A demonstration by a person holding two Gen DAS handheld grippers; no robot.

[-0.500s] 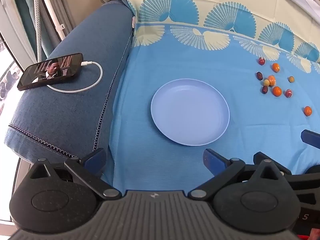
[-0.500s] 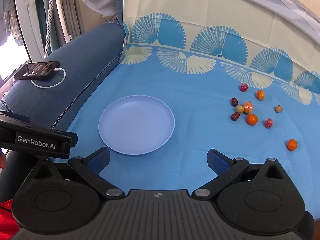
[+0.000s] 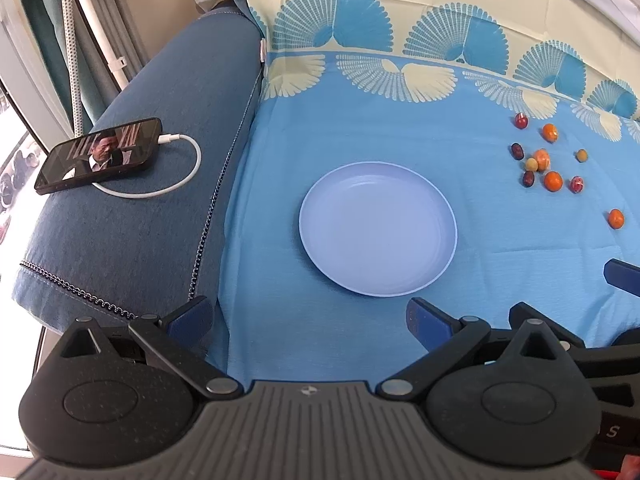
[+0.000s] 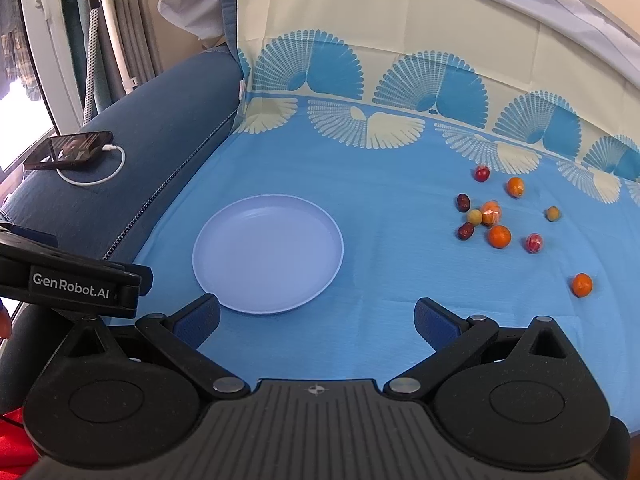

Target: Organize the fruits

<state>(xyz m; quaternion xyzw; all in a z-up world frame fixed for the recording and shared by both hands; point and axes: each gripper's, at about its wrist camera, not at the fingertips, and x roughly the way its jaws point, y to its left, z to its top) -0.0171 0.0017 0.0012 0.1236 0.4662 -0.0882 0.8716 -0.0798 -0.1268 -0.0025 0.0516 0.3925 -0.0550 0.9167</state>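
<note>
An empty pale blue plate (image 3: pixel 378 228) (image 4: pixel 268 254) lies on the blue patterned cloth. To its right sit several small fruits in a loose cluster (image 3: pixel 548 160) (image 4: pixel 494 220): oranges, dark red ones and yellowish ones, with one orange (image 3: pixel 616 219) (image 4: pixel 582 285) lying apart nearer me. My left gripper (image 3: pixel 308 320) hovers open at the plate's near edge, nothing between its fingers. My right gripper (image 4: pixel 318 320) is open too, just right of the plate's near rim, well short of the fruits.
A phone (image 3: pixel 98 155) (image 4: pixel 70 150) on a white charging cable rests on the blue sofa arm (image 3: pixel 140 220) at the left. The cloth's cream and fan-patterned part (image 4: pixel 360 80) rises up the backrest behind. In the right wrist view the left gripper's body (image 4: pixel 72 280) shows at the left edge.
</note>
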